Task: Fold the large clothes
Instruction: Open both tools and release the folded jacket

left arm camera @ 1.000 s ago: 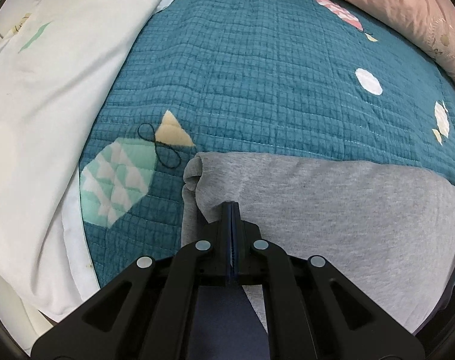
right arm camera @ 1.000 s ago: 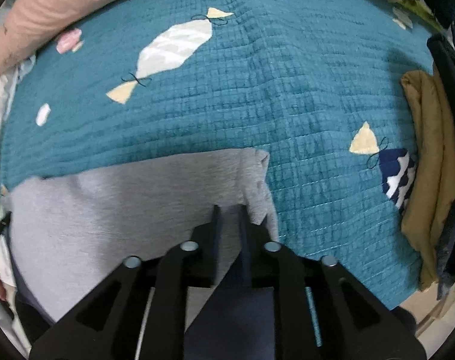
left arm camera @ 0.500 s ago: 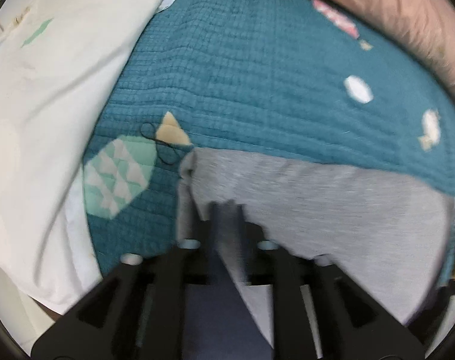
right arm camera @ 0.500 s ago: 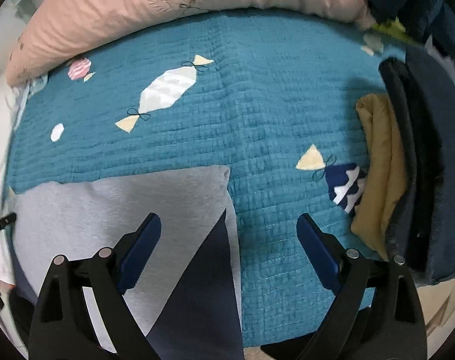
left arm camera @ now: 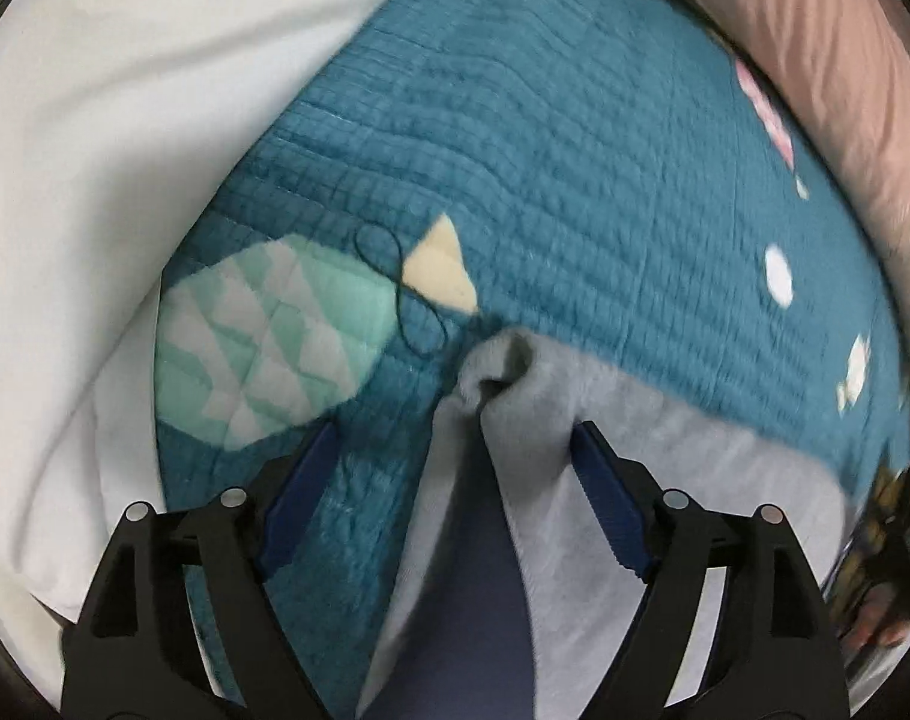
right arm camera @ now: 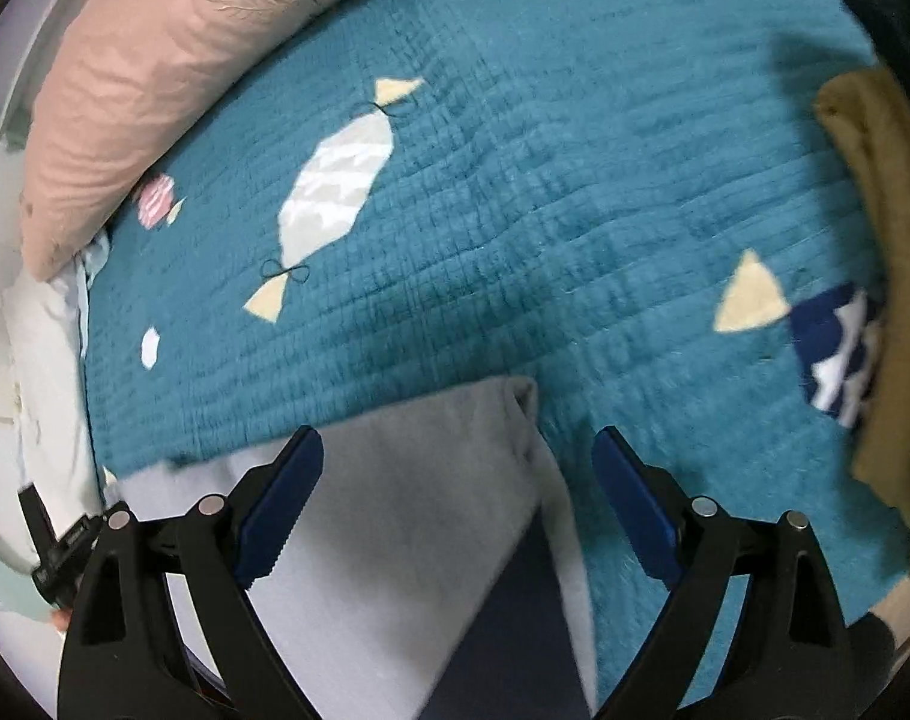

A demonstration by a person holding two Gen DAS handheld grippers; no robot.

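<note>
Lying on the quilted teal bedspread (left arm camera: 575, 192), the soft grey garment (left arm camera: 665, 450) shows a bunched corner. Left tongs (left arm camera: 452, 450) and right tongs (right arm camera: 458, 456) both gape wide — gripping nothing.

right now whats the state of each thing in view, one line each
left gripper: jaws open, astride the garment's bunched corner
right gripper: jaws open, astride the other corner
grey garment: lying released on the quilt, one corner bunched up, the other flat
teal quilt: spread flat under the garment
pink pillow: lying along the quilt's far edge
mustard clothing: folded, at the quilt's right side
</note>
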